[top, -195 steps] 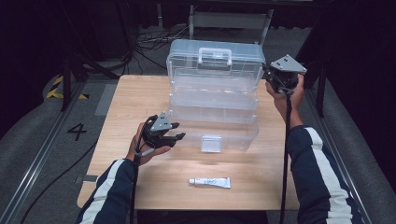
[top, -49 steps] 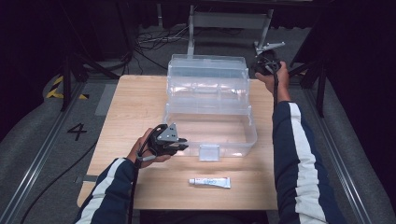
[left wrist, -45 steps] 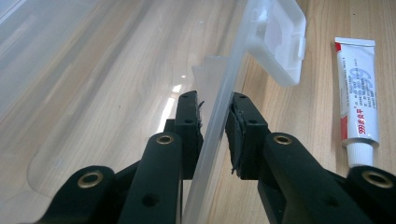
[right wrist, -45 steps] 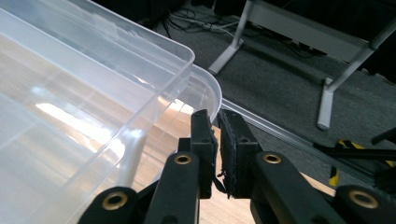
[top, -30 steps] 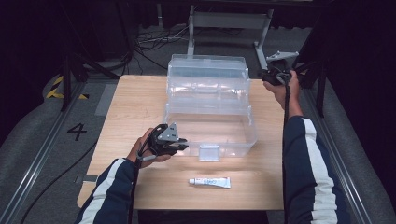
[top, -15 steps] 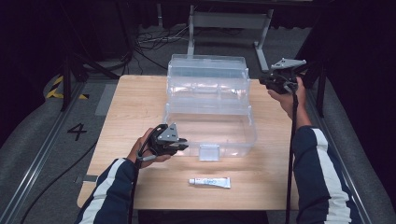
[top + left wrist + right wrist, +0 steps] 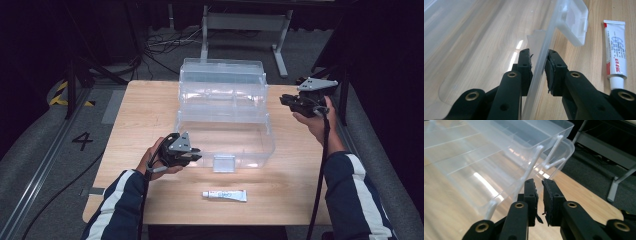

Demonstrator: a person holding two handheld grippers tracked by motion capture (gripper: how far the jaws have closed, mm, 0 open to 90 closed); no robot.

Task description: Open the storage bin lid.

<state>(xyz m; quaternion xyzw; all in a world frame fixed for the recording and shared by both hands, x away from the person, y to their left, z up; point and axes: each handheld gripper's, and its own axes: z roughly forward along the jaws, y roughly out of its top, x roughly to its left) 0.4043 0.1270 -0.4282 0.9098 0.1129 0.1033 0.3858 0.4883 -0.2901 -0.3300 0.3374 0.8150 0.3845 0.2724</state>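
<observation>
Dark room, cables on the floor beyond a wooden worktop (image 7: 135, 115); metal stand legs behind its far edge. A clear plastic storage box (image 7: 225, 117) sat across the middle of the worktop, opened out, its upper tray stepped back toward the far edge, its lower tub reaching toward the near edge with a small latch (image 7: 223, 162) on the front wall. The left gripper (image 7: 192, 156) was at the tub's near left corner; in the left gripper view its jaws were pinched on the thin clear wall (image 7: 541, 62), one pad on each face, touching. A small white tube (image 7: 225, 195) lay flat near the worktop's near edge, just in front of the latch, apart from the box. The right gripper (image 7: 285, 100) was held near the worktop's right edge, beside the upper tray. In the right gripper view its jaws had just been opening slightly, a narrow gap between the pads (image 7: 531, 192), nothing between them, the tray's corner beyond the tips.
</observation>
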